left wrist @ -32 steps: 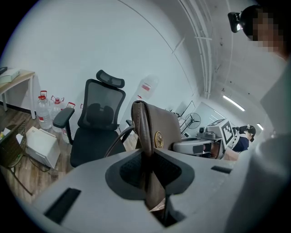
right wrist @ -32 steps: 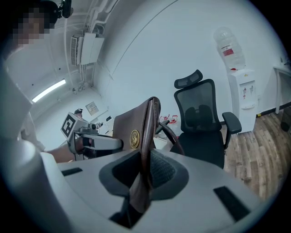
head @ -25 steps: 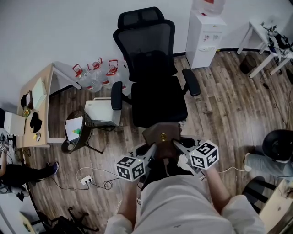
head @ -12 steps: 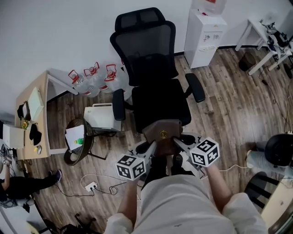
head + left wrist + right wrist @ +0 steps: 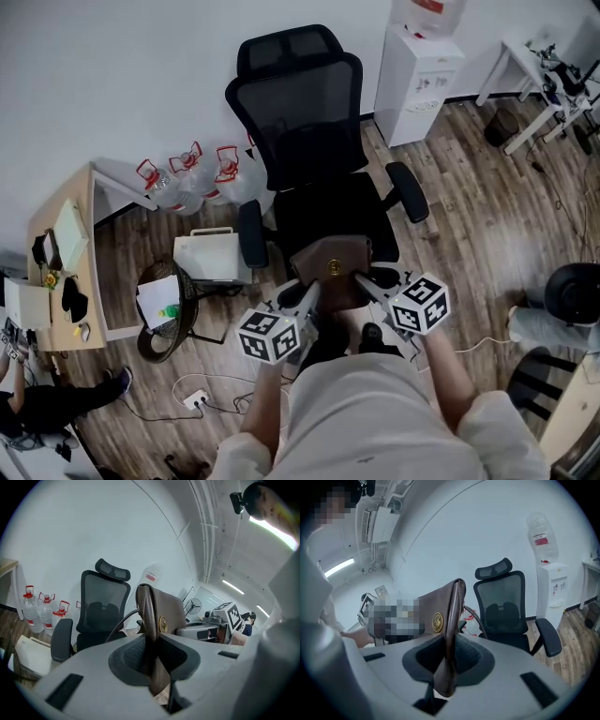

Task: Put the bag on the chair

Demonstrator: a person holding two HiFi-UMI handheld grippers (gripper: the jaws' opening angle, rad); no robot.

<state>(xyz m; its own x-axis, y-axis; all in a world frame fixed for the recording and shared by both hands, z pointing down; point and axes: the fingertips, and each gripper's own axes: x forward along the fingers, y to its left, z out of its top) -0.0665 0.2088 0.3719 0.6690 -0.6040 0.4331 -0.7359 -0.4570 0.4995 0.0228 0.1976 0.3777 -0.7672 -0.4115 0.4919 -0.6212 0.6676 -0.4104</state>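
A brown leather bag [image 5: 331,268] with a round gold clasp hangs in the air just over the front edge of the black office chair's seat [image 5: 330,208]. My left gripper [image 5: 306,298] is shut on the bag's left edge [image 5: 151,620]. My right gripper [image 5: 364,286] is shut on its right edge [image 5: 451,620]. In both gripper views the leather stands pinched between the dark pads. The chair [image 5: 101,606] faces me with its mesh back and headrest toward the white wall, and it also shows beyond the bag in the right gripper view [image 5: 506,606].
A white water dispenser [image 5: 416,70] stands right of the chair. Several water bottles [image 5: 192,169], a white box [image 5: 212,255] and a wicker basket [image 5: 161,302] sit to its left, beside a wooden desk [image 5: 58,253]. Cables and a power strip [image 5: 197,397] lie on the wood floor.
I have stepped closer to the chair. The bag, held in both grippers, has moved forward from in front of the seat to over its front edge.
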